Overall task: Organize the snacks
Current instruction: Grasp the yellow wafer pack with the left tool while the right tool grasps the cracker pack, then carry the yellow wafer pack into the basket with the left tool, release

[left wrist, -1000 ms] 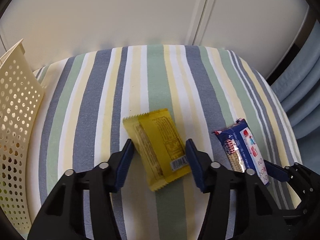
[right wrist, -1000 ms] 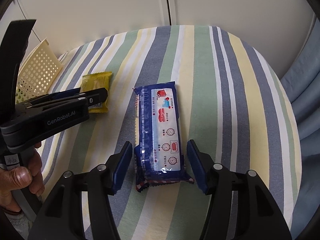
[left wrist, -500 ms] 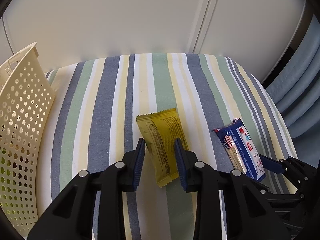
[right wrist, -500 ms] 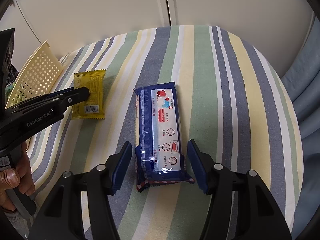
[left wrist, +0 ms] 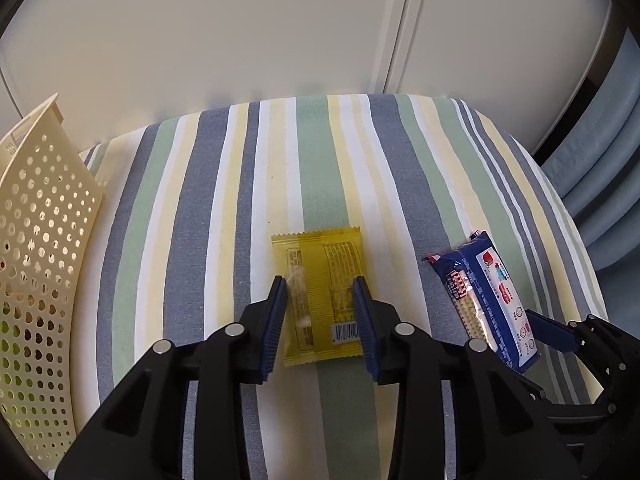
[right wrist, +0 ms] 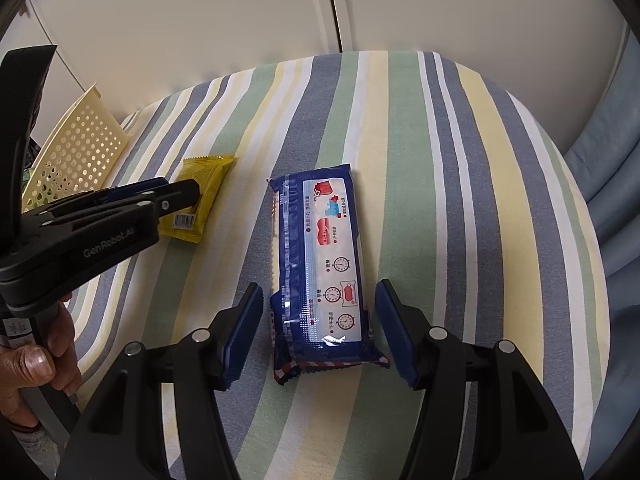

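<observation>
Two snacks are lying on the striped desk: the left gripper fingers are closing on the yellow packet, and the right gripper fingers are standing wide around the blue packet, not touching it.

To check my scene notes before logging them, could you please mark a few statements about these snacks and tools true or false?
1. The right tool is open, with the blue packet between its fingers. True.
2. The yellow packet lies inside the basket. False: it lies on the striped cloth, between the left tool's fingers.
3. The blue packet is stacked on the yellow packet. False: they lie apart.
4. The basket stands at the cloth's left edge. True.
</observation>
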Tool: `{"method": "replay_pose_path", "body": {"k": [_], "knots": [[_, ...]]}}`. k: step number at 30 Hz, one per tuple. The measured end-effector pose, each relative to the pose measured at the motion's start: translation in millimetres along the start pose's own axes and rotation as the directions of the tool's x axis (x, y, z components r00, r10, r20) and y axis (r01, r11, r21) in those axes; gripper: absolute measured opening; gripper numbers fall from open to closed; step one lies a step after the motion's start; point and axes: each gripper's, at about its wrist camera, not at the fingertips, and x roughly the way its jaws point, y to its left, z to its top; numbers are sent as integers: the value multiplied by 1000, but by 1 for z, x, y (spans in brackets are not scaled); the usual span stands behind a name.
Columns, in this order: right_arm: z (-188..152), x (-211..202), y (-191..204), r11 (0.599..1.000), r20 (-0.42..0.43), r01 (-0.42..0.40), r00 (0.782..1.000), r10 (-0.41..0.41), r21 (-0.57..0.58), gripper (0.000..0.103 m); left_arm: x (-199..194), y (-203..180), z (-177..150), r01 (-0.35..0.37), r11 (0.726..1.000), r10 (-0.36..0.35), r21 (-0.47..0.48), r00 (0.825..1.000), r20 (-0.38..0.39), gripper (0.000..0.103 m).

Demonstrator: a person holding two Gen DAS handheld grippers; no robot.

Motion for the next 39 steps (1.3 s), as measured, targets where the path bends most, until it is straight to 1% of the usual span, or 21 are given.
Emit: {"method": "replay_pose_path", "body": {"k": [2,7,9,12,13,15,17,19,24,30,34,36,39], "knots": [[0,0,0,1000,1,-1,1000,1,0,59,3,-3,1,-11,1000,11,5,1000,-2,46],[0,-1,-1,1000,1,-6,1000,6,4,59,11,-11,5,-27,999,27,22,1000,-2,48],[0,-1,-1,1000,2,-9,1000,9,6,59,12,-13,5,-26,999,26,36,1000,3,46],[0,-1,-1,1000,2,-9,1000,9,5,59,10,-12,6,-14,999,13,41,1000,18,39],[0,-1,-1,1000,2,-9,1000,9,5,59,6,-10,6,-9,999,7,40,999,35,28],[0,-1,-1,1000,2,-7,1000,7,4,59,-1,-6,7,0,999,-2,35,999,51,21],[0,-1,0,1000,1,-3,1000,3,1,59,-7,-2,8,13,999,-15,32,998,59,18],[0,0,0,1000,1,-1,1000,1,-1,59,-12,4,5,14,999,-16,32,998,60,18],[0,1,1,1000,1,3,1000,-3,-2,59,-15,13,-2,69,998,-69,-4,997,42,18],[-1,1,1,1000,2,-3,1000,3,2,59,-26,-4,-3,97,995,-98,28,993,62,18],[-1,0,-1,1000,4,-13,1000,13,8,59,-27,-22,-3,88,993,-92,73,994,55,18],[-1,0,-2,1000,5,-18,1000,18,11,59,-20,-29,-4,51,995,-55,91,998,42,18],[0,0,-4,999,7,-27,1000,27,17,59,-9,-28,-7,27,996,-29,80,999,21,18]]}}
